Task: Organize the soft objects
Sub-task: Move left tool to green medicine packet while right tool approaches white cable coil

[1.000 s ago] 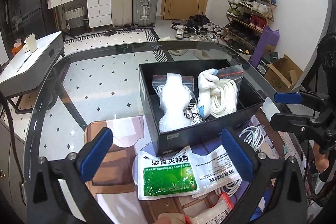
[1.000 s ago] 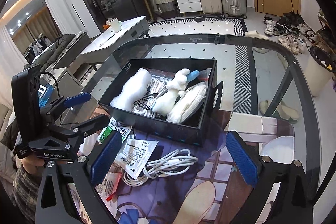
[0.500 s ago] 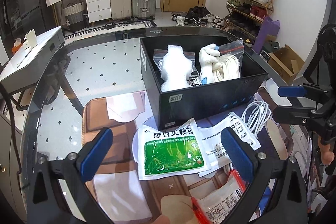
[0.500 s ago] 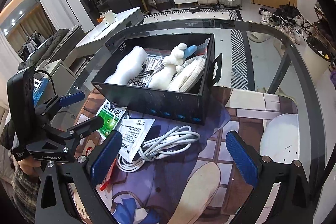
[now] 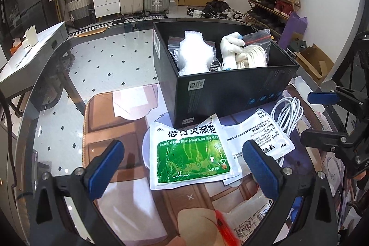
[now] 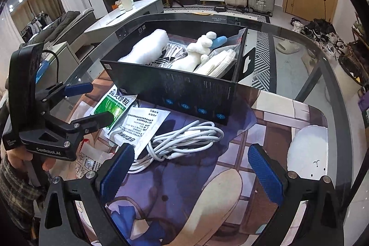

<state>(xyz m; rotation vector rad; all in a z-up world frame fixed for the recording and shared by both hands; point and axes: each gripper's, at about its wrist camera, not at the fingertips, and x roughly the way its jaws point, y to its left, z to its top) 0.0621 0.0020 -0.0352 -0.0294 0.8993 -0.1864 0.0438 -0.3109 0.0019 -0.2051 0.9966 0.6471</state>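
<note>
A black box (image 5: 230, 89) (image 6: 184, 89) stands on the glass table, holding bubble wrap (image 5: 193, 54), a white plush toy (image 5: 230, 47) (image 6: 196, 57) and a bagged white rope (image 5: 251, 57). In front of it lie a green-and-white sachet (image 5: 191, 153) (image 6: 113, 105), a white printed sachet (image 5: 258, 137) (image 6: 143, 126) and a coiled white cable (image 5: 288, 112) (image 6: 184, 140). My left gripper (image 5: 183, 167) (image 6: 92, 104) hovers open over the green sachet, holding nothing. Over the mat just in front of the cable, my right gripper (image 6: 191, 173) (image 5: 320, 118) is open and holds nothing.
A printed mat (image 6: 207, 188) covers the near part of the glass table (image 5: 76, 75). A red-trimmed clear bag (image 5: 242, 218) (image 6: 92, 160) lies close to me. Beyond the table are a low white cabinet (image 5: 30, 52), suitcases and a shoe rack.
Both grippers have dropped lower and drawn back from the box, so the sachets and cable now lie between or just ahead of the fingers. Both stay open.
</note>
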